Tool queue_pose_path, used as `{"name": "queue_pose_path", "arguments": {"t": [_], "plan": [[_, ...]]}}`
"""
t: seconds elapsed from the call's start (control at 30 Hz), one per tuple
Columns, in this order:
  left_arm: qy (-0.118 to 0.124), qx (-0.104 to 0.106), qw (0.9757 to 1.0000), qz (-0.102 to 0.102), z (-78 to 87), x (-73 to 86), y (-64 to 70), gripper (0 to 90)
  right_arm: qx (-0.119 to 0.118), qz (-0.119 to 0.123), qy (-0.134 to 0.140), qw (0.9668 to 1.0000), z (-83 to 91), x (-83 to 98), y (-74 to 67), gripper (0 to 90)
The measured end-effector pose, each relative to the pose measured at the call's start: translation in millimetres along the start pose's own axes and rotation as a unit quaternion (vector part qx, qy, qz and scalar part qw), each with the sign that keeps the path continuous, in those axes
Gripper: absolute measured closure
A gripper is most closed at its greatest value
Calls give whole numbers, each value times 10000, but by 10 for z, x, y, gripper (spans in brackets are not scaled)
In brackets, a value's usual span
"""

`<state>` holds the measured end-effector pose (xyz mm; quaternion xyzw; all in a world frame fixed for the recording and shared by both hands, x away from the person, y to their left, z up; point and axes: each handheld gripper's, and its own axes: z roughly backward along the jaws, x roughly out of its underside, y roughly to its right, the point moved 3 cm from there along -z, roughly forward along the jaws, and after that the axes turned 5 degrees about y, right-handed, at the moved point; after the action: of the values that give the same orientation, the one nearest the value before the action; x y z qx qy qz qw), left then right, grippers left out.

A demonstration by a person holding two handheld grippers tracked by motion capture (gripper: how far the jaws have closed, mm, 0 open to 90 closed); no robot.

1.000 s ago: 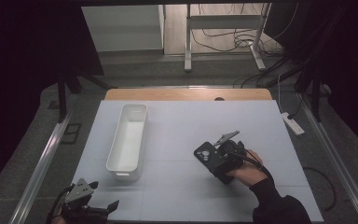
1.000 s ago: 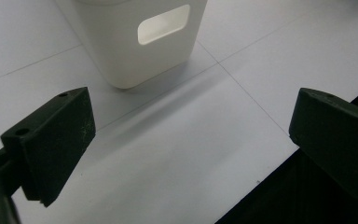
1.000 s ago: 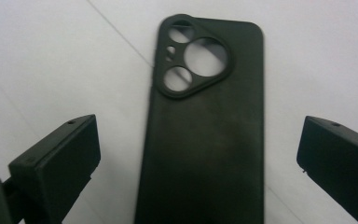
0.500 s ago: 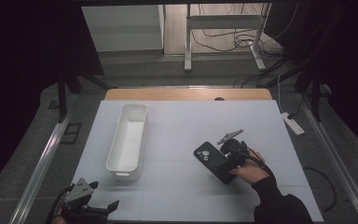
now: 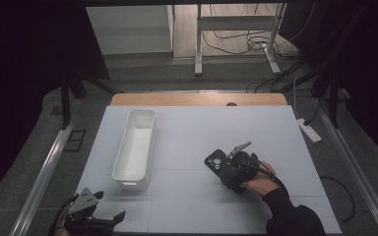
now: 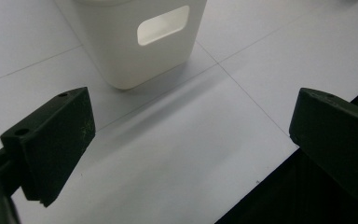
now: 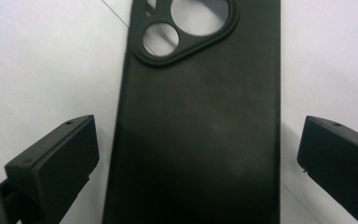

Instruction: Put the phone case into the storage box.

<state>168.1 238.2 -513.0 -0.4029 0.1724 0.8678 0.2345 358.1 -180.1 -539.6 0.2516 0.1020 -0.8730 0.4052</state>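
The right hand-held gripper (image 7: 196,154) hovers spread wide over a black phone case (image 7: 200,121) lying flat on the white counter (image 5: 187,142) — jaws flanking it, untouching. The left hand-held gripper (image 6: 191,140) gapes empty near a white bin (image 6: 135,37).

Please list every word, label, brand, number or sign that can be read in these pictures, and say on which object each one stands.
None can be read.
Black phone case with round camera holes, lying between the right gripper jaws: plain back, no print.
Long white plastic bin with a handle slot: no label.
White table surface: thin grid lines, no writing.
Left gripper: unmarked.
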Motion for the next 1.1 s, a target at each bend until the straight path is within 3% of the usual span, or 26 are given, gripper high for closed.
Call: {"name": "queue_pose_path", "arguments": {"t": [0.5,0.67,0.8,0.97,1.1], "plan": [[24,16,10000,68,8,-1,-14,2,93,37,-130,9999,-40,18,-4,2],[41,100,9998,141,13,1,-25,3,144,-96,-319,9993,12,-14,-28,129],[14,121,9999,76,9,-2,-18,3,160,-164,-419,9989,15,-33,-35,146],[-2,121,9999,38,3,-8,-9,0,112,-140,-339,9993,29,-18,-16,156],[-1,157,9998,107,3,-13,-3,0,120,-105,-299,9994,38,-8,-14,157]]}}
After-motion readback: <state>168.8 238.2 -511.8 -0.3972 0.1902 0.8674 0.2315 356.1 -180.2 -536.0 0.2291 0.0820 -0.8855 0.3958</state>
